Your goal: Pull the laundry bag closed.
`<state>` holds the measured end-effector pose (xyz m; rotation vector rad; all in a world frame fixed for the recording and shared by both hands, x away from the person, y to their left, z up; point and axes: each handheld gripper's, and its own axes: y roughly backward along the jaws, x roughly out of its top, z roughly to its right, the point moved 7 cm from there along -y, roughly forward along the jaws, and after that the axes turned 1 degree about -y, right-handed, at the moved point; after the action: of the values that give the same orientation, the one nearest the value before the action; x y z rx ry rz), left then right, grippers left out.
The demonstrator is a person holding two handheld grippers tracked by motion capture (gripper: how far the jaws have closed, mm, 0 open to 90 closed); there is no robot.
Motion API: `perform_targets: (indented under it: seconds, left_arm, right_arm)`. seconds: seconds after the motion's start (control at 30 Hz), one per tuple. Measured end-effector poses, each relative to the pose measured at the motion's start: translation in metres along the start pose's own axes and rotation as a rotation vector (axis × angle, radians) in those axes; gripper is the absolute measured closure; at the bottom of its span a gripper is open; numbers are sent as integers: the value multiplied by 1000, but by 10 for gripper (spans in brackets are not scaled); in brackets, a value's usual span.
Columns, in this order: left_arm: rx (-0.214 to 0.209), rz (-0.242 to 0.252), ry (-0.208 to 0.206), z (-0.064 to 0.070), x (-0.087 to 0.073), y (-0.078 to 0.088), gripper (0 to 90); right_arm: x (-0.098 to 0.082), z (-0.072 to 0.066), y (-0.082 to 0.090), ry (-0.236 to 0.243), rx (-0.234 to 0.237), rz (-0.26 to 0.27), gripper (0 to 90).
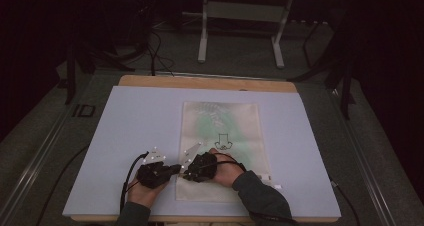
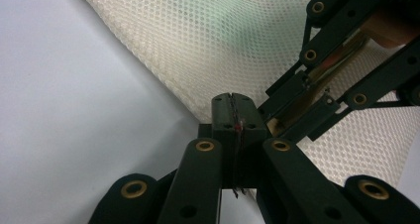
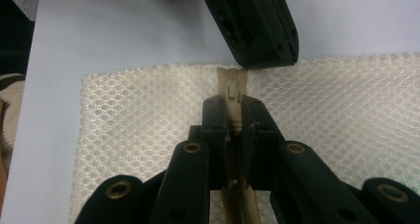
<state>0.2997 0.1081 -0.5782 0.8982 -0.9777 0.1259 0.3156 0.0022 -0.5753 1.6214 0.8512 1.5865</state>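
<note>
Item: one cream mesh zip pouch [image 1: 222, 151], flat on my lilac table mat [image 1: 135, 136], both grippers at its near left edge.

One beige zipper tape [image 3: 234, 87] with one slider, clenched between my right gripper's [image 3: 233, 102] jaws. My left gripper [image 2: 233, 101] is clamped on the pouch's edge, thin material pinched between its pads. One dark printed figure on the pouch front, with green showing through the mesh; I cannot read any writing. Two hands low at the near edge, left gripper [image 1: 175, 169] and right gripper [image 1: 187, 173] tip to tip. One wooden board [image 1: 205, 82] under the mat.
</note>
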Motion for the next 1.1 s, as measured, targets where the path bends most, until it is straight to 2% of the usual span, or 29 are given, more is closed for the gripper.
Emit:
perform_targets:
  seconds: [0.3,0.47,0.63,0.73,0.9,0.93,1.0,1.1]
  left_arm:
    - [15,-25,-12,-1,-2,-5,889]
    - [68,-45,-47,1,-3,-9,897]
    - [114,-69,-93,4,-2,-10,899]
    - [108,-67,-89,3,-2,-10,898]
    - [113,-65,-84,4,-2,-10,897]
    - [100,-54,-75,3,-2,-9,896]
    - [56,-41,-24,2,-2,-6,894]
    - [28,-31,-16,6,-1,-2,892]
  right_arm:
    - [0,0,0,-5,-1,8,822]
    - [2,0,-1,8,-7,6,822]
    - [-1,0,2,20,-16,-23,823]
    - [-5,1,6,25,-18,-40,823]
    - [-9,2,8,22,-13,-40,822]
    - [-9,2,8,23,-12,-42,822]
    - [-9,2,8,25,-13,-44,822]
    - [-9,2,8,18,-8,-41,822]
